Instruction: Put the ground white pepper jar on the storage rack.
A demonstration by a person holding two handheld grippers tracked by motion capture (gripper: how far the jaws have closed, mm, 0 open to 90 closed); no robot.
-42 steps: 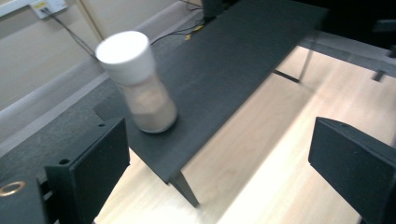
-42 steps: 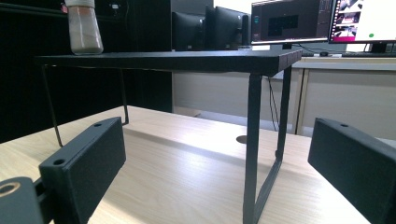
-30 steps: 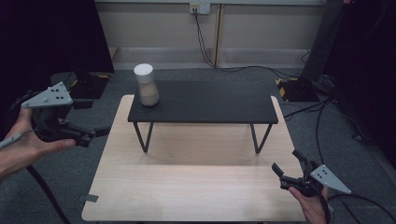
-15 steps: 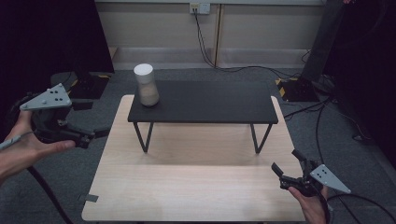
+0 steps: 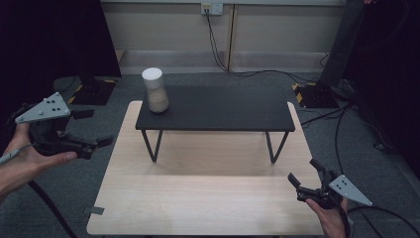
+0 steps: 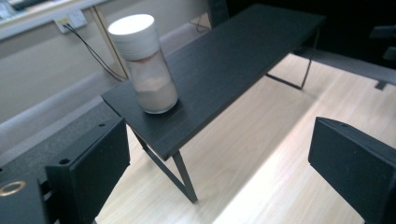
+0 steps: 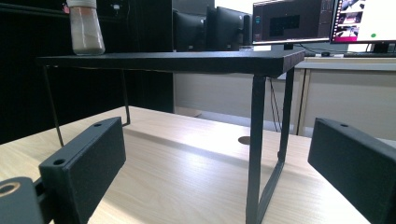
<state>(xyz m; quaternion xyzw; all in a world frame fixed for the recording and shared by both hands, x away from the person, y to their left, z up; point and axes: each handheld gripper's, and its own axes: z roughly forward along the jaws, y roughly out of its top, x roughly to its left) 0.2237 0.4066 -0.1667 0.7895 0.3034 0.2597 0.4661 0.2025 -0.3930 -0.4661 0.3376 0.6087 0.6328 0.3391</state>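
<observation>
- The left gripper (image 5: 91, 145) hangs off the table's left edge with its jaws spread wide and nothing between them. Ahead of it and a little higher, the white-lidded jar (image 5: 155, 89) stands upright on the near-left corner of the black shelf (image 5: 223, 110).
- In the left gripper view the jar (image 6: 143, 63) sits ahead and to the left of the jaws' midline, well apart from both pads.
- The right gripper (image 5: 306, 180), also spread and empty, is low over the wooden table (image 5: 198, 198) at its right front corner. The jar is far off beyond it, at the shelf's opposite end.
- Risk: the jar is tall, narrow and close to the shelf's end and front edge. A jaw arriving off-centre could nudge it over, or push it off the corner onto the table.
- Risk: a grip taken high on the lid rather than on the body might let the jar swing or slip.
- Room: the space between the left gripper and the jar is free, and the shelf top to the jar's far side is bare. The shelf's thin legs (image 6: 184, 177) stand below the corner, so a low approach could catch them.
</observation>
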